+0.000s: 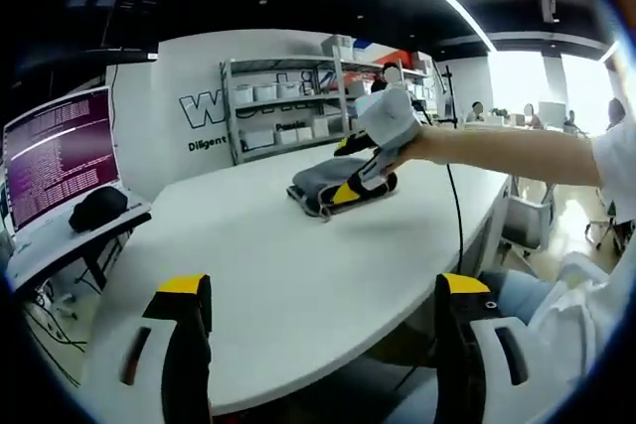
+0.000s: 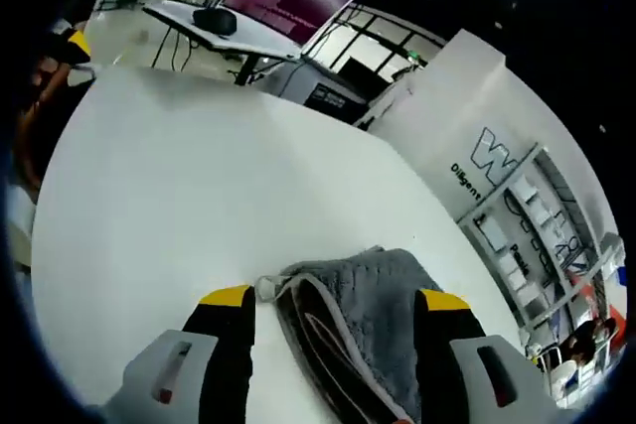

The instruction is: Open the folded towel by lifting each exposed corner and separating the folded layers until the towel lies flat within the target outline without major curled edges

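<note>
Grey folded terry towel (image 2: 363,330) lay on the white oval table (image 2: 199,206), between the parted jaws of the right gripper (image 2: 333,310). Judged best to pinch only the top layer at the near corner and lift slowly. Right hand (image 1: 412,141) reached across; left gripper (image 1: 323,295) hovered unclenched, holding nothing, at the table edge.

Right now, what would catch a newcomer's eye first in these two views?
First, the folded grey towel on the big white table, lying between the open right tongs, whose yellow tips flank its folded edge. In the left gripper view, the same towel sits far across the table with the right tongs on it, while the left tongs hang open near the table's edge. A purple-lit screen glows off to one side.
</note>
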Demonstrator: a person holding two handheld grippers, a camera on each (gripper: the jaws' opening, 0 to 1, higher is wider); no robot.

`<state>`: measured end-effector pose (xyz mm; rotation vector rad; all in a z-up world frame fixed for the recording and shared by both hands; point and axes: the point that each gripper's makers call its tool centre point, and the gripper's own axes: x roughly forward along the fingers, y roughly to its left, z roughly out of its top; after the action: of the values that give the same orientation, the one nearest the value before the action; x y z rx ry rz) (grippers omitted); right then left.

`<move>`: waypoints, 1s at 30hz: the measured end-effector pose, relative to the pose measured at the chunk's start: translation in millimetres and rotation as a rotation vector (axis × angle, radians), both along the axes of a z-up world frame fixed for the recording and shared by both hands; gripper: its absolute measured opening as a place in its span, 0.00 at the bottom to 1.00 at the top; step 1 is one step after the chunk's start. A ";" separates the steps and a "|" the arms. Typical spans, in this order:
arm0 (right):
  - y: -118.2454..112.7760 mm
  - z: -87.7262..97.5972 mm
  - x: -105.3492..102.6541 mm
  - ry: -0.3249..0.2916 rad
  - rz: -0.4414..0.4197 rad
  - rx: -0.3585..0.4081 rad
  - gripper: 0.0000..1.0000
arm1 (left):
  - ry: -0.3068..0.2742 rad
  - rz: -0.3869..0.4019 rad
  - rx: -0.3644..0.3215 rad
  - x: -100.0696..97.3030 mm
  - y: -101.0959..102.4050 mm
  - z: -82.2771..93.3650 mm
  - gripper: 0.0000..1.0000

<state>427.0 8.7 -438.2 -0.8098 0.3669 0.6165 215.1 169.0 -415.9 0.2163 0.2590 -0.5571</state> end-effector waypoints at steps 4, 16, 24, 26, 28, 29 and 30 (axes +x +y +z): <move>2.1 -3.4 6.6 -0.032 0.028 -0.123 0.49 | -0.003 0.016 0.010 -2.4 6.8 0.9 0.91; -3.1 -1.9 26.3 -0.022 0.025 -0.282 0.40 | -0.018 0.053 -0.015 -3.3 24.2 8.4 0.89; 2.8 -14.8 32.4 -0.065 0.089 -0.365 0.30 | -0.008 0.057 -0.011 0.0 25.8 5.3 0.89; 4.1 -12.3 37.0 -0.064 0.094 -0.355 0.24 | -0.004 0.052 -0.007 0.0 24.6 4.3 0.89; 4.4 -11.0 40.4 -0.068 0.095 -0.350 0.18 | -0.004 0.048 -0.007 -0.1 23.6 4.4 0.89; 4.0 -10.3 41.0 -0.072 0.097 -0.353 0.14 | -0.005 0.046 -0.007 0.0 23.1 4.6 0.89; 4.1 -8.7 41.8 -0.081 0.101 -0.352 0.08 | -0.005 0.045 -0.008 -0.1 22.6 4.8 0.89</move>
<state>468.8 12.9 -446.9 -1.1924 0.3675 0.6195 215.0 191.6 -411.1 0.2041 0.2559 -0.5132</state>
